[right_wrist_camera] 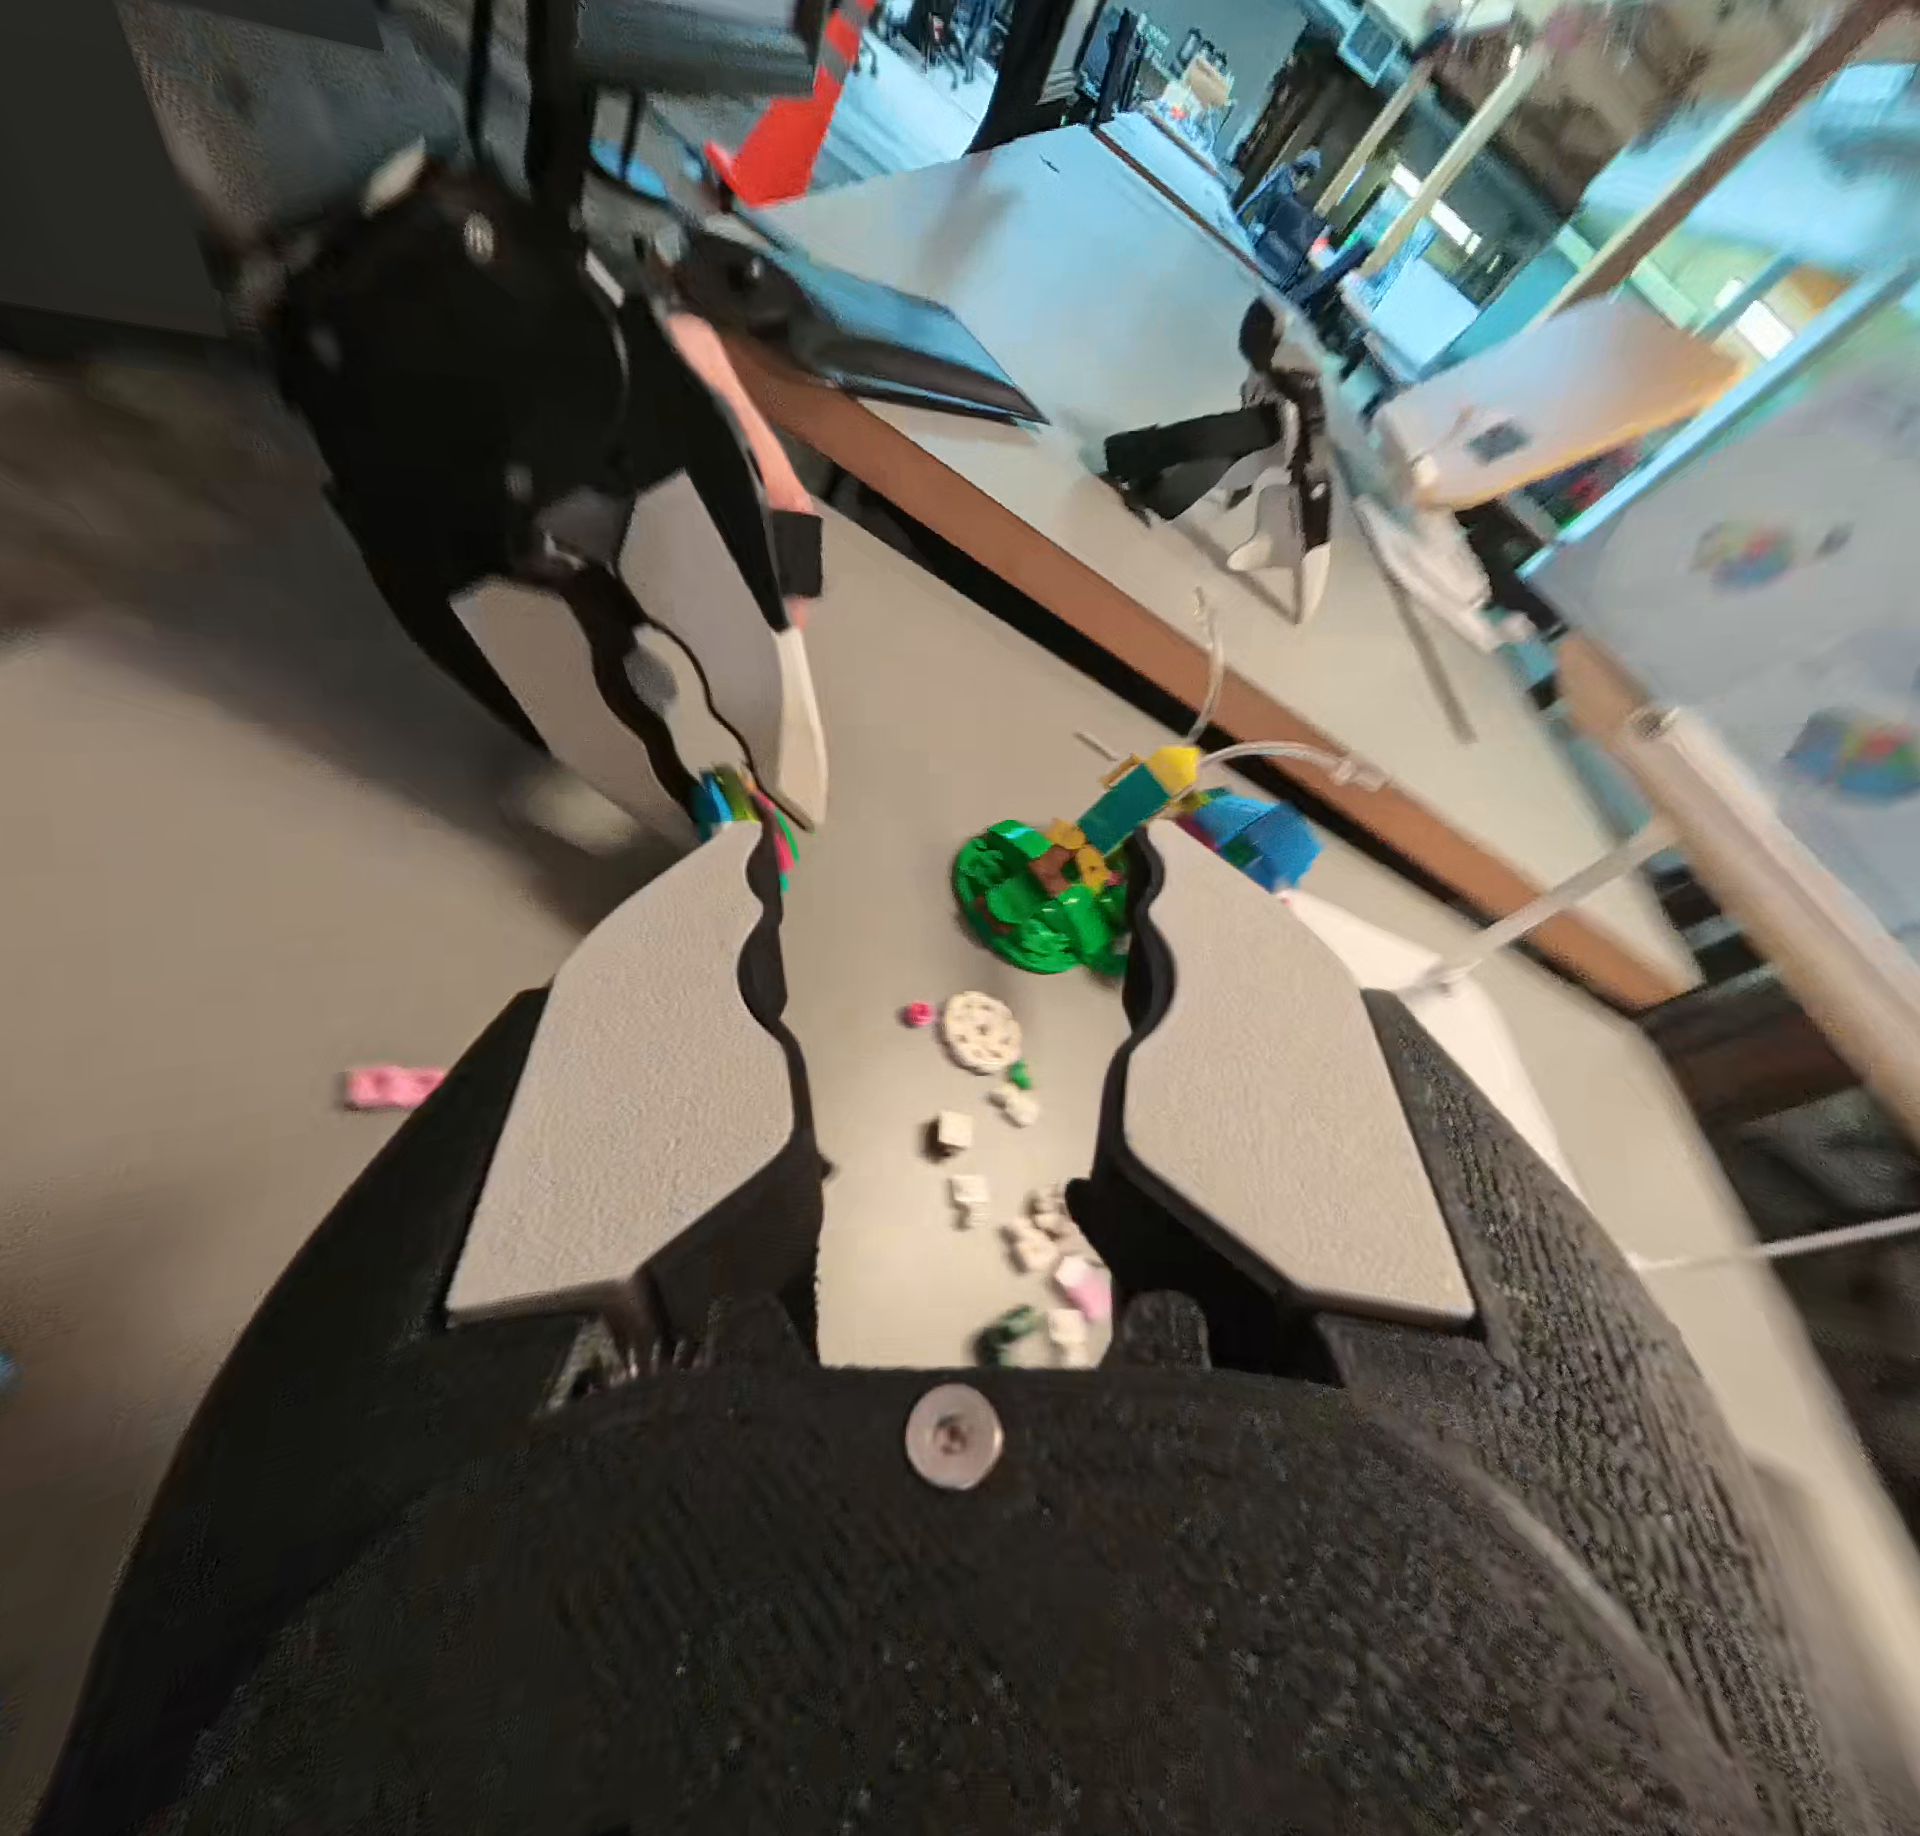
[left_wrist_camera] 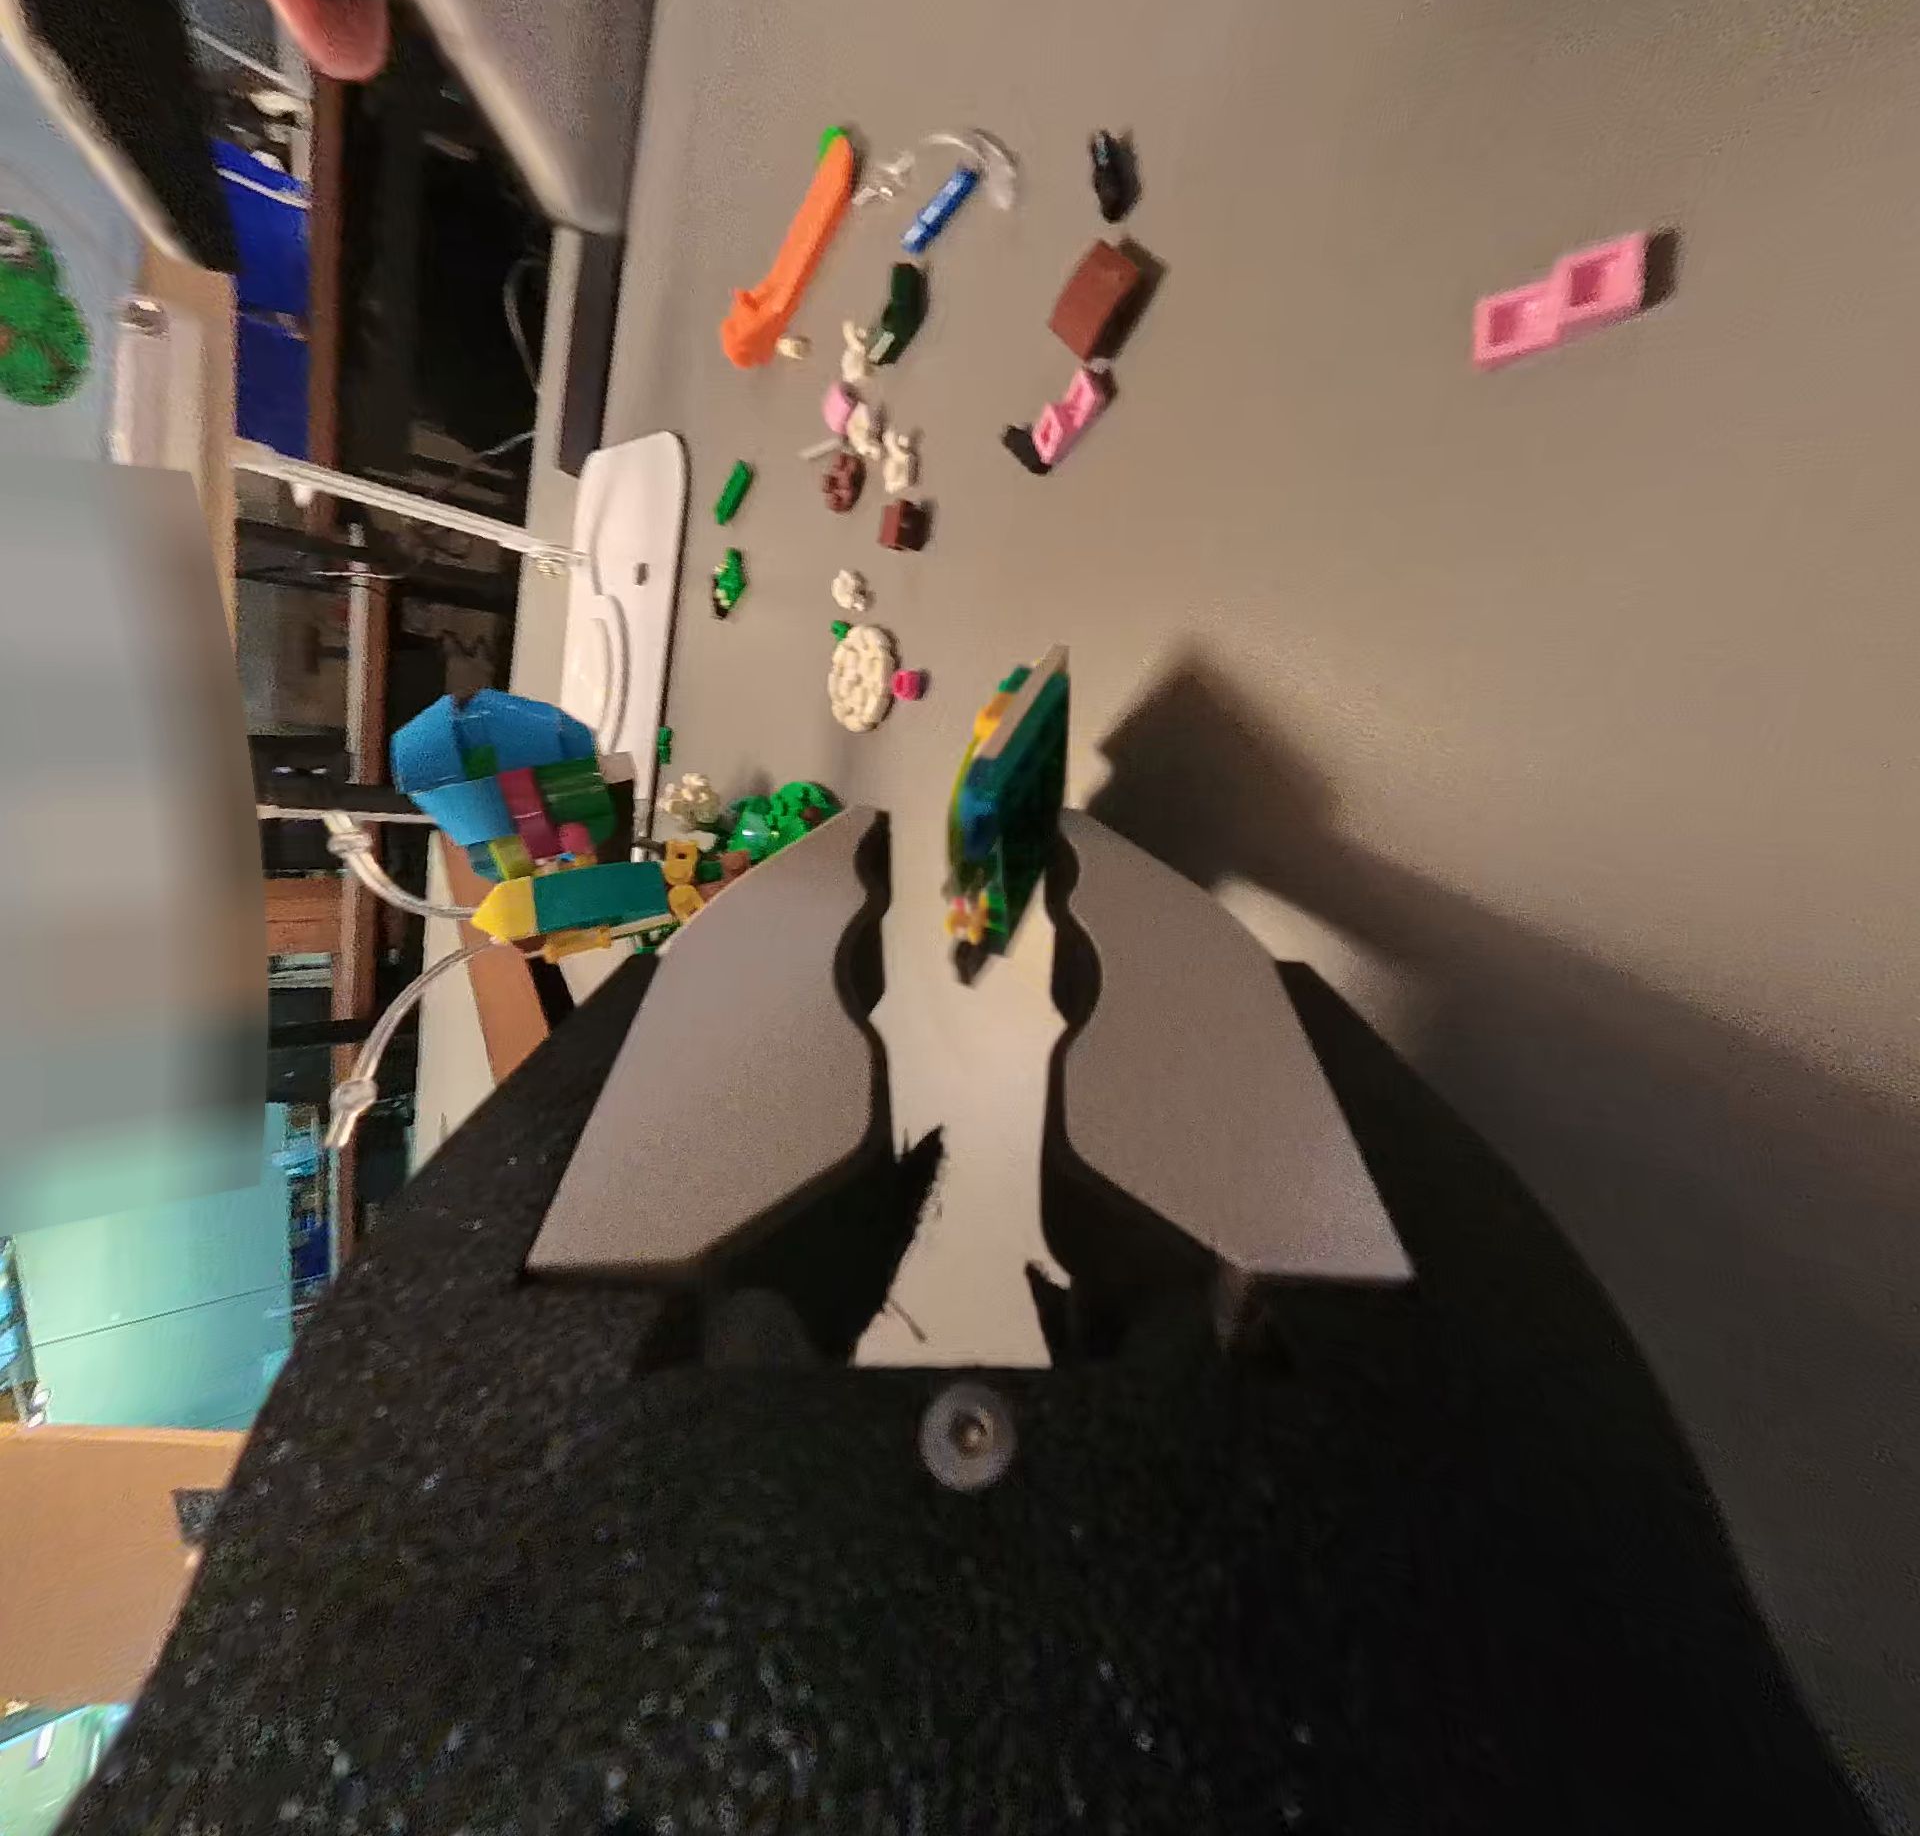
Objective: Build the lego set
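Observation:
My left gripper [left_wrist_camera: 971, 820] is shut on a small green plate assembly [left_wrist_camera: 1013, 799] with blue, yellow and pink bits, held above the grey table [left_wrist_camera: 1351, 539]. It shows at the upper left of the right wrist view [right_wrist_camera: 764, 799]. My right gripper [right_wrist_camera: 951, 841] is open and empty, over loose small white, pink and green pieces [right_wrist_camera: 1029, 1236]. Ahead of it stands a green round base with a teal and yellow build [right_wrist_camera: 1039, 903], also in the left wrist view [left_wrist_camera: 779, 815]. A blue domed build [left_wrist_camera: 488, 758] stands beside it.
A white round plate [right_wrist_camera: 982, 1033], an orange brick separator [left_wrist_camera: 795, 248], a brown brick [left_wrist_camera: 1101, 300] and pink plates [left_wrist_camera: 1558, 295] lie spread on the table. A white flat item [left_wrist_camera: 629, 581] lies by the table's edge. A second table [right_wrist_camera: 1091, 259] stands behind.

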{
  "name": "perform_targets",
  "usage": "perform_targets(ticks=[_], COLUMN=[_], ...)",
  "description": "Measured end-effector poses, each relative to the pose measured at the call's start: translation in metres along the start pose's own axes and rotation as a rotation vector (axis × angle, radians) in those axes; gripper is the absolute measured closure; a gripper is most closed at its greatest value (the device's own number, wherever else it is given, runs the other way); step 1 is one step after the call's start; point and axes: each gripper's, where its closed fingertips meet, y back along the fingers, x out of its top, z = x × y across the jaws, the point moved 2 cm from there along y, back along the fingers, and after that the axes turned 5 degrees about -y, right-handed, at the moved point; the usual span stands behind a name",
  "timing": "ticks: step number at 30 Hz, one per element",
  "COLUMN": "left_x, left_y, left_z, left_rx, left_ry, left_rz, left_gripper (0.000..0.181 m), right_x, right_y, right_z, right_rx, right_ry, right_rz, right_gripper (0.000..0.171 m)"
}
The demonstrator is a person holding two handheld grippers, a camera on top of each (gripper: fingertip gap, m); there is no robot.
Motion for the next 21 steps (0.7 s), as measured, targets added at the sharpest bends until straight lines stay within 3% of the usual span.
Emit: perform_targets(ticks=[6, 11, 13, 18, 21], left_x=[-0.003, -0.004, -0.008, -0.034, -0.050], left_y=[0.012, 0.045, 0.057, 0.063, 0.056], left_z=[0.010, 0.006, -0.013, -0.052, -0.042], left_rx=[-0.156, -0.234, -0.118, 0.375, 0.588], left_ry=[0.156, 0.541, 0.733, 1.215, 1.294], left_rz=[-0.054, 0.022, 0.111, 0.261, 0.183], left_gripper=[0.134, 0.129, 0.128, 0.135, 0.141], right_x=[-0.002, -0.015, -0.019, -0.027, -0.041], right_y=[0.008, 0.027, 0.034, 0.042, 0.053], right_z=[0.008, 0.005, 0.002, -0.012, -0.015], right_rx=[-0.112, -0.261, -0.339, -0.516, -0.667], right_ry=[-0.461, -0.665, -0.732, -0.718, -0.605], right_rz=[0.055, 0.040, 0.047, 0.079, 0.033], right_gripper=[0.108, 0.109, 0.112, 0.123, 0.138])
